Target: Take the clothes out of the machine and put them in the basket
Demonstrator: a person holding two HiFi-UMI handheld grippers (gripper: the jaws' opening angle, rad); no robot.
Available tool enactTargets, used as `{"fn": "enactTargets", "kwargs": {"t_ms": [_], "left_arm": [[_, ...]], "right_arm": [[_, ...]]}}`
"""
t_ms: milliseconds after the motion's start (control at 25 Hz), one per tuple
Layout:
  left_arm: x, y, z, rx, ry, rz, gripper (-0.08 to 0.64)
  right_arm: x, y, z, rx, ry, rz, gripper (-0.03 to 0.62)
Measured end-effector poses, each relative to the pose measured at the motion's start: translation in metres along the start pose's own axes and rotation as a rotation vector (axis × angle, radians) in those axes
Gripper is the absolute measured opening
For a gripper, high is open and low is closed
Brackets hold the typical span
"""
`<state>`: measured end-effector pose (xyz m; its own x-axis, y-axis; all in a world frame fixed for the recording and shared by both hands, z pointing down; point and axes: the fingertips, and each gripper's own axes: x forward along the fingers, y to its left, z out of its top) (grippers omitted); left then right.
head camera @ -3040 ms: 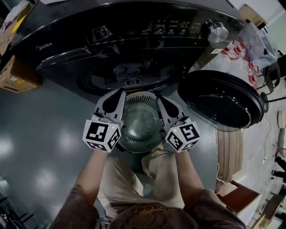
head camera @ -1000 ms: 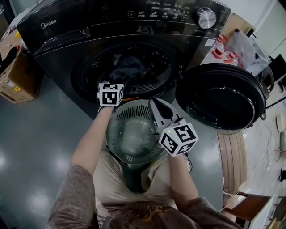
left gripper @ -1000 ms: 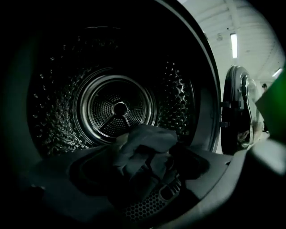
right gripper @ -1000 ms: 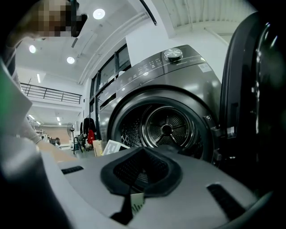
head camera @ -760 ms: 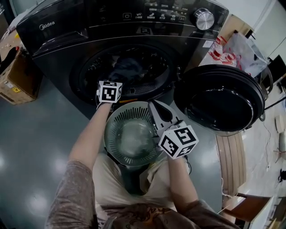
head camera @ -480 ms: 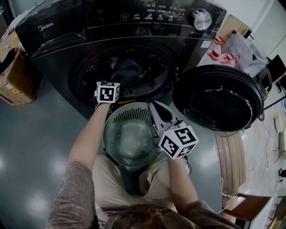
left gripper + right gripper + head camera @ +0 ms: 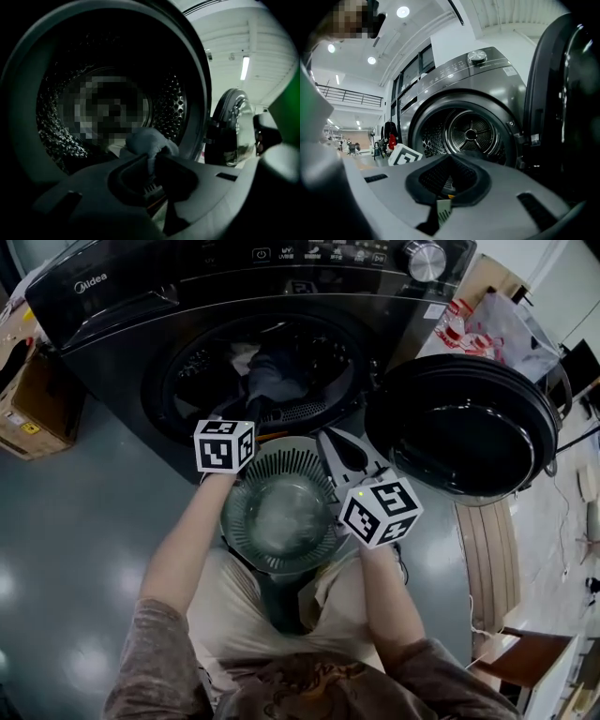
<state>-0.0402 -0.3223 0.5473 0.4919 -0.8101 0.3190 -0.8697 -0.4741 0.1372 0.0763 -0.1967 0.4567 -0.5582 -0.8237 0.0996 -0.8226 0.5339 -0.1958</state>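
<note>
**Left gripper clamped on a grey garment at the drum mouth**

Left gripper [image 7: 152, 159] has just been closing its jaws, and they now pinch a fold of the grey-blue garment [image 7: 149, 143] between them. The garment lies at the lower lip of the drum [image 7: 176, 105], bunched in a soft lump just inside the opening. In the head view it sits at 12 o'clock from the basket [image 7: 281, 454], with what seems to be a paler piece [image 7: 246, 357] beside it at its 10 o'clock; the drum is too dark there to be sure.

The round slatted basket stands on the floor [image 7: 84, 549] just before the black washing machine [image 7: 141, 320], between the person's two forearms. The right gripper [image 7: 450, 159] is held level over the basket's rim at about 3 o'clock, jaws together with nothing in them, pointing at the open drum. The machine's door [image 7: 469, 427] is swung wide open at 2 o'clock from the basket. A cardboard box [image 7: 23, 399] sits at 9 o'clock of the machine.
</note>
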Motion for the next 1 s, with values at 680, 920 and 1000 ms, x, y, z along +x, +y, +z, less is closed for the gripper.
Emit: {"fn": "enactTargets", "kwargs": {"t_ms": [680,920,1000], "left_arm": [[-0.122,-0.112,-0.031,-0.036,0.025,-0.294,0.045],[-0.148,-0.141,-0.054,-0.065,0.089,-0.372,0.046],[-0.153,-0.143,-0.056,-0.049,0.094,-0.369,0.046]], "right_arm": [[0.001,-0.005,0.006,-0.008,-0.029,-0.058,-0.002],[0.004,-0.006,0.003,0.004,-0.028,-0.069,-0.002],[0.005,-0.007,0.002,0.005,-0.024,-0.072,-0.002]]}}
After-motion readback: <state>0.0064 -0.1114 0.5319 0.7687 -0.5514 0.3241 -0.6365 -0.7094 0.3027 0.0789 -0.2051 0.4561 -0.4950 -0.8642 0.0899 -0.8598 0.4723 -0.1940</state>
